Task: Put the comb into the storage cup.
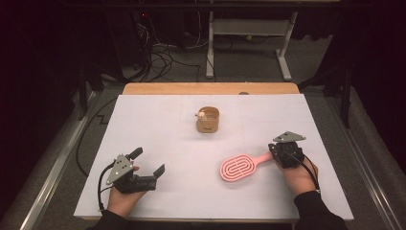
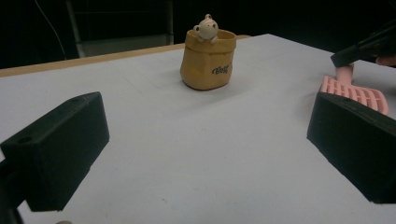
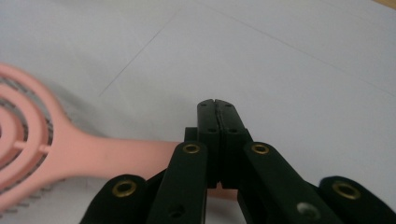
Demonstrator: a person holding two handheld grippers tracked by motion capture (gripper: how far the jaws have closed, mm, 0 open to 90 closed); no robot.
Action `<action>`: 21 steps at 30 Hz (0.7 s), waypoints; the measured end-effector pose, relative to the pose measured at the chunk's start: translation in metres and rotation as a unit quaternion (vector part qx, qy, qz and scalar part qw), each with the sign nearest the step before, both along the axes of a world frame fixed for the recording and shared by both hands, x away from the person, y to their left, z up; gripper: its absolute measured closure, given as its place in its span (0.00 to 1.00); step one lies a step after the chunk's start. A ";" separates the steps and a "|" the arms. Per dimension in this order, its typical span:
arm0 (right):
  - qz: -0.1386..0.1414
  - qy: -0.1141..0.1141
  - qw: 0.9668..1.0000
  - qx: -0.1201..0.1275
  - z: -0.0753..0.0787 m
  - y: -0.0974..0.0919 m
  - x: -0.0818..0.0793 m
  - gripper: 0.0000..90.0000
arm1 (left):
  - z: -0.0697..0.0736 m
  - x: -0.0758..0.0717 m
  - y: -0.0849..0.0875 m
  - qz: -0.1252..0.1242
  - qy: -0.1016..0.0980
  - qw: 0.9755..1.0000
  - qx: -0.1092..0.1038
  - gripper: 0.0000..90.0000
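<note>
Pink hairbrush (image 1: 242,167): laid flat on the white table (image 1: 167,139), handle angled toward the right gripper (image 1: 282,152), whose jaws are seen fully closed above the handle end; left gripper (image 1: 149,162) is held open, well apart.

Left gripper (image 1: 149,162) gapes wide; right gripper (image 1: 274,149) apparently fully closed.

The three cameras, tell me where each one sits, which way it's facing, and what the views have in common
High view: above the person's side, looking forward and down on the table; forearms and hands, left gripper and right gripper show.
Left gripper view: low on the left gripper, looking between wide-open jaws toward the tan pot.
Right gripper view: on the right gripper, looking along shut jaws above the pink hairbrush handle.
Shared: the hairbrush shows in all three; the pot in the high and left gripper views.
</note>
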State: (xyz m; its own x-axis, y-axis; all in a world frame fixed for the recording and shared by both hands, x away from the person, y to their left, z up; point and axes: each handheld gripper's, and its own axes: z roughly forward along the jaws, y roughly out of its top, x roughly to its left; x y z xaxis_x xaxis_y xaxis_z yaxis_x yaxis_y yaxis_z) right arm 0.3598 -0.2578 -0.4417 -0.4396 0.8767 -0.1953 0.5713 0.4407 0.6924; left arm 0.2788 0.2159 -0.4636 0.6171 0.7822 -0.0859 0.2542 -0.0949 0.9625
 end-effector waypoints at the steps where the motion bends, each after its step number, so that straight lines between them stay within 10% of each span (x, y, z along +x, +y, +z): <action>1: 0.001 0.000 1.000 0.000 0.000 -0.001 -0.002 1.00 | 0.000 0.000 0.000 0.000 0.000 1.000 0.000 0.00; 21: 0.020 0.016 1.000 0.016 -0.002 -0.014 -0.047 1.00 | 0.000 0.000 0.002 0.005 0.004 1.000 -0.005 0.00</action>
State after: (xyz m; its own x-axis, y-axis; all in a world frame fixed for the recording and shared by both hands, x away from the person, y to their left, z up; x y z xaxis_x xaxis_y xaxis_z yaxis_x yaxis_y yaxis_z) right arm 0.3126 -0.2718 -0.4434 -0.4794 0.8641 -0.1532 0.5759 0.4414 0.6881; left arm 0.2785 0.2175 -0.4641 0.6090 0.7870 -0.0990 0.2626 -0.0822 0.9614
